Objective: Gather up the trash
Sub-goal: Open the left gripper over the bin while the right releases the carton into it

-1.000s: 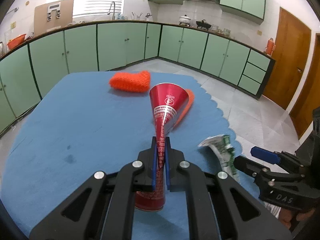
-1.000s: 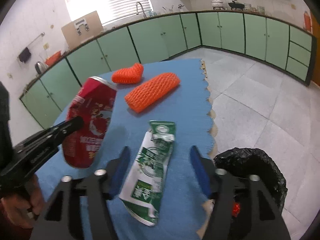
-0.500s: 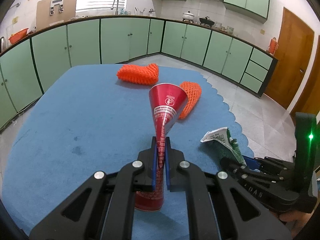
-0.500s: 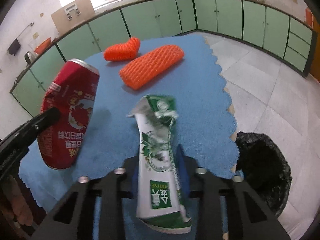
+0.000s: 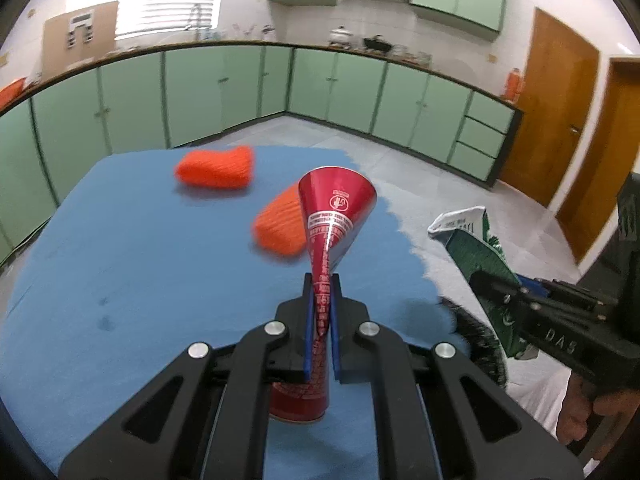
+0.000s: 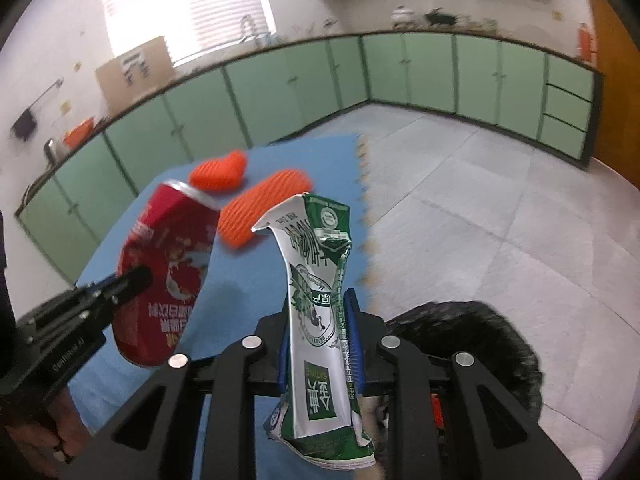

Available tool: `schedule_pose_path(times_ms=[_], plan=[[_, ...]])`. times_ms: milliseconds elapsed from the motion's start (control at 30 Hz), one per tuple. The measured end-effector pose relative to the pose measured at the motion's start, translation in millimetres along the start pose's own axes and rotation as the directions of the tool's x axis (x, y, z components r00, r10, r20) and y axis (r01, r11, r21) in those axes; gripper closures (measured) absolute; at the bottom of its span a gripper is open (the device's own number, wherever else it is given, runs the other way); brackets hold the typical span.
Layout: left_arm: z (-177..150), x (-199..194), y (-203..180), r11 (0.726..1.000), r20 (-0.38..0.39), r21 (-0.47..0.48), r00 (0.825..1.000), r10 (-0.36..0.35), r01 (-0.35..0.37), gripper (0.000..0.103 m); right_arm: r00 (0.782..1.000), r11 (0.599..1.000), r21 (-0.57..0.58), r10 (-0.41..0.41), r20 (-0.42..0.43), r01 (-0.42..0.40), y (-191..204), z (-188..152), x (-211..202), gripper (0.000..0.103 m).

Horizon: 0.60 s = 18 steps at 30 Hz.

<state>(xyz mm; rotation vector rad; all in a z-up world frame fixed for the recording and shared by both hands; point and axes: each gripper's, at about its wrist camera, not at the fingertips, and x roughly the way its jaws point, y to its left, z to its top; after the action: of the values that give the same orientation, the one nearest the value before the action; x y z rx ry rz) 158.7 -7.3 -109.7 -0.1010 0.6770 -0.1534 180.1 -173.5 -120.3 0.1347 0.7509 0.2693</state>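
Observation:
A crushed red can (image 5: pixel 338 208) is pinched flat at its middle, and my left gripper (image 5: pixel 322 280) is shut on it above the blue mat (image 5: pixel 120 260). In the right wrist view the same can (image 6: pixel 168 264) hangs at the left in that gripper (image 6: pixel 136 280). My right gripper (image 6: pixel 318 300) is shut on a crumpled green and white carton (image 6: pixel 316 248), which stands up between its blue pads, lifted off the mat. The carton (image 5: pixel 476 256) also shows at the right of the left wrist view. A black trash bag (image 6: pixel 472 332) sits open on the floor just beyond the mat's scalloped edge.
Two orange foam nets (image 5: pixel 216 168) (image 5: pixel 280 228) lie on the mat's far part. Green cabinets line the walls, and grey tiled floor (image 6: pixel 480 200) spreads to the right. A wooden door (image 5: pixel 548 112) stands at the far right. A person's hand (image 5: pixel 588 412) holds the right gripper.
My right gripper closed on the carton and lifted it off the mat. Both grippers shifted right toward the mat's edge and the black bag. The can stayed clamped in the left gripper.

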Motion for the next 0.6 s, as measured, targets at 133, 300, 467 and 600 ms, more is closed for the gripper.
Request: schedule_pose_path(times_ms=[133, 300, 467, 600], plan=[[7.6, 5.4, -37.4, 0.996, 0.018, 0.044, 0.997, -0.078, 0.077, 0.098, 0.996, 0.997, 0.046, -0.072, 0.052, 0.070, -33.8, 4.9, -30.6, 0.080], [7.9, 17.7, -83.9, 0.981, 0.009, 0.093, 0.985, -0.170, 0.168, 0.098, 0.985, 0.984, 0.100, -0.158, 0.076, 0.150, -70.6, 0.3, -55.4, 0.080], [3.4, 32.0, -129.1, 0.958, -0.007, 0.131, 0.967, -0.255, 0.254, 0.098, 0.975, 0.968, 0.151, -0.211, 0.066, 0.199, -101.5, -12.0, -65.6, 0.080], [-4.2, 46.0, -154.4, 0.942, -0.034, 0.155, 0.955, -0.296, 0.298, 0.098, 0.968, 0.954, 0.189, -0.245, 0.050, 0.231, -125.9, -23.8, -68.3, 0.079]])
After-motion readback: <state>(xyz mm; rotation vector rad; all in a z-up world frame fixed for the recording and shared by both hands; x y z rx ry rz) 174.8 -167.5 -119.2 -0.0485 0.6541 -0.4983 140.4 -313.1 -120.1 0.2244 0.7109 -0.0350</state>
